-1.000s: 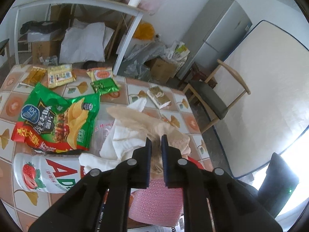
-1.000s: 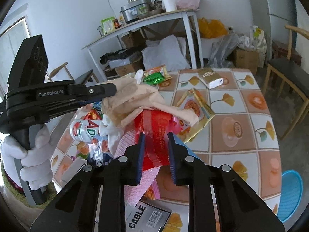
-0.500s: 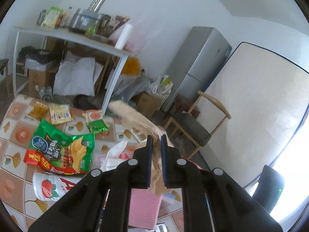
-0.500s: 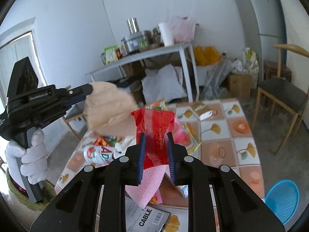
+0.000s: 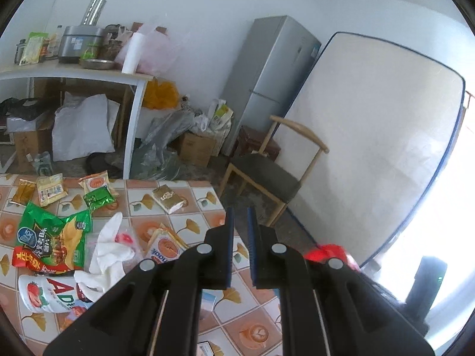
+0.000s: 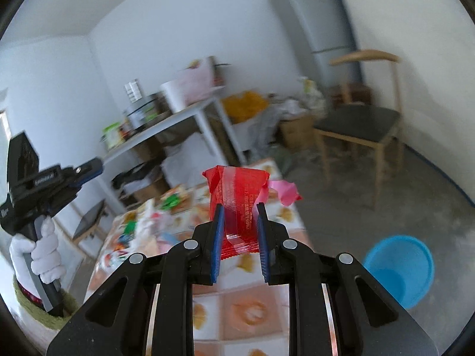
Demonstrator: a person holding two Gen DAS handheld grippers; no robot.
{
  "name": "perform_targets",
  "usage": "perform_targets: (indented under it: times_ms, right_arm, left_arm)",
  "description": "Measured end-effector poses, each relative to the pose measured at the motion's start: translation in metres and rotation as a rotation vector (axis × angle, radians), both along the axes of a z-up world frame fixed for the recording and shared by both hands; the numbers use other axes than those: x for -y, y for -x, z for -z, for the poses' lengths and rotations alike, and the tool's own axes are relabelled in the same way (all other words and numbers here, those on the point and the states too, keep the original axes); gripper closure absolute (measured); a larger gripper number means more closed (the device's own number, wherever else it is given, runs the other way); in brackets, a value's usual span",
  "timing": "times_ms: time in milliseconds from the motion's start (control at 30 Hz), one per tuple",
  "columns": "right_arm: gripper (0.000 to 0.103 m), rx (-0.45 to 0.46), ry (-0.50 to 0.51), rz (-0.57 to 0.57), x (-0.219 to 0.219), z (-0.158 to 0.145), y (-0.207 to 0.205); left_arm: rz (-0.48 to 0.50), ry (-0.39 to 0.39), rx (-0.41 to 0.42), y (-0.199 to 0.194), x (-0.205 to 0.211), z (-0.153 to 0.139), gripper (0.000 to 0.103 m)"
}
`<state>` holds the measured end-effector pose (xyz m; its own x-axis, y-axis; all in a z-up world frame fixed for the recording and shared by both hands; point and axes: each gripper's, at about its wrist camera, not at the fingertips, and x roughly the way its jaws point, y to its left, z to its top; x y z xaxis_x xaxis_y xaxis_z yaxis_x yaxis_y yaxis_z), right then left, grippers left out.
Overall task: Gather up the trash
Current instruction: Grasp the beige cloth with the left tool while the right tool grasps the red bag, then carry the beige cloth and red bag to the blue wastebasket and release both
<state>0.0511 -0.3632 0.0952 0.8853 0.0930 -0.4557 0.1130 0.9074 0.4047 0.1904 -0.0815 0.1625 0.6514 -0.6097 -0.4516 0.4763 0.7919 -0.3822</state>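
My right gripper point(image 6: 239, 231) is shut on a red plastic wrapper point(image 6: 237, 195) with a pink scrap point(image 6: 285, 192) hanging beside it, held above the tiled table point(image 6: 237, 302). A blue bin point(image 6: 397, 267) stands on the floor to the right. My left gripper point(image 5: 239, 246) is nearly closed with a narrow gap and holds nothing; it also shows in the right wrist view point(image 6: 89, 167). On the table lie a green chip bag point(image 5: 53, 240), white tissue point(image 5: 109, 249), a strawberry drink bottle point(image 5: 47, 293) and small snack packets point(image 5: 96, 197).
A wooden chair point(image 5: 267, 172) stands past the table's far edge. A white shelf table point(image 5: 74, 74) with kitchen items, boxes and bags lines the back wall. A fridge point(image 5: 267, 89) and a leaning mattress point(image 5: 371, 136) stand to the right.
The beige paper is gone from my left gripper, which now stands slightly apart and higher. My right gripper has lifted the red wrapper and swung right toward the blue bin.
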Motion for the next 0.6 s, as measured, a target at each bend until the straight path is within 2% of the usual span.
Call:
perform_targets:
  times_ms: [67, 167, 233, 300, 400, 467, 600]
  right_arm:
    - [0.084, -0.023, -0.011, 0.017, 0.007, 0.007, 0.006]
    - [0.084, -0.052, -0.015, 0.010, 0.009, 0.017, 0.007]
    - [0.084, -0.074, -0.034, -0.018, 0.007, 0.027, 0.001]
    - [0.084, -0.100, -0.062, -0.054, 0.003, 0.038, -0.003]
    - [0.084, -0.148, -0.116, -0.112, -0.007, 0.054, -0.017]
    - [0.084, -0.177, -0.160, -0.160, -0.015, 0.063, -0.025]
    - [0.084, -0.221, -0.181, -0.273, -0.047, 0.074, -0.035]
  left_arm:
    - [-0.023, -0.016, -0.013, 0.004, -0.003, 0.008, 0.094]
    - [-0.051, -0.077, -0.031, 0.015, -0.020, 0.028, 0.073]
    - [-0.067, -0.153, -0.065, 0.027, -0.031, 0.054, 0.055]
    - [-0.049, -0.212, -0.132, 0.040, -0.035, 0.082, 0.049]
    - [-0.024, -0.280, -0.251, 0.056, -0.029, 0.122, 0.047]
    - [-0.014, -0.312, -0.277, 0.065, -0.021, 0.138, 0.047]
    - [0.025, -0.417, -0.196, 0.084, 0.005, 0.150, 0.041]
